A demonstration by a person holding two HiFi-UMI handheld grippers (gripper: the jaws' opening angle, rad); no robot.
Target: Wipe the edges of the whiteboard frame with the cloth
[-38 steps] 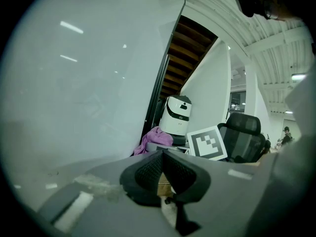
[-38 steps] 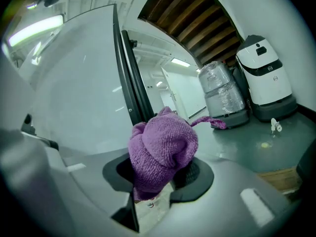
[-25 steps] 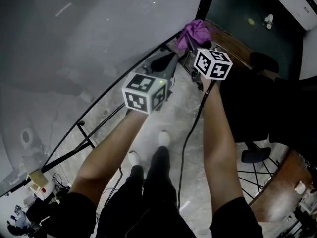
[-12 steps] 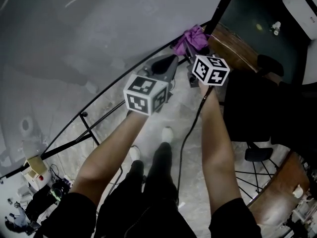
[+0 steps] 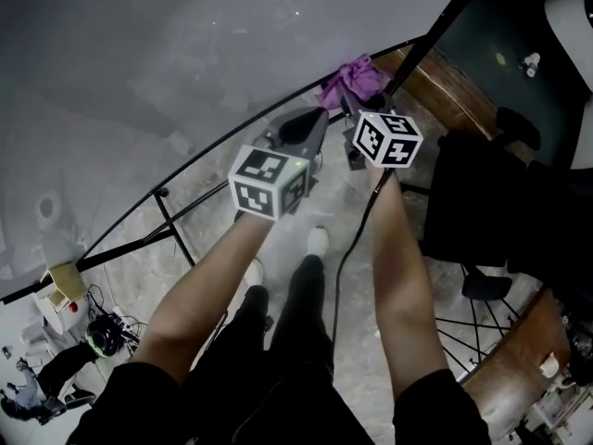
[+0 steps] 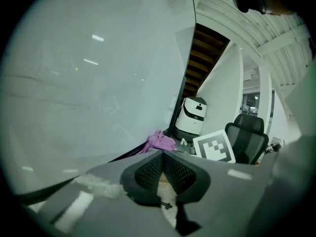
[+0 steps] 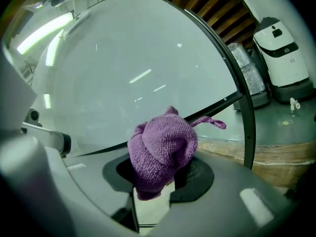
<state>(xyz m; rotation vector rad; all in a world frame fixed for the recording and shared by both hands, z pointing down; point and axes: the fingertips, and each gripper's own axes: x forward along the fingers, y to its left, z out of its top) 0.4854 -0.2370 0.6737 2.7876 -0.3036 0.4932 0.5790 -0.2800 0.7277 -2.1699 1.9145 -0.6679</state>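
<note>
I held one purple cloth [image 7: 162, 149] clenched in the jaws of my right gripper [image 7: 165, 176], at the lower edge of the single whiteboard's black frame [image 5: 232, 141], near its corner. My left gripper [image 6: 163, 171] hung just beside the right, its jaws closed together on nothing.

The cloth [image 7: 162, 149] bunched in the right claw [image 7: 165, 179] covers the claw's tips and the stretch of whiteboard frame [image 7: 248, 132] behind it, so contact there cannot be told. In the head view the whiteboard [image 5: 185, 54] runs off the top and left edges.
</note>
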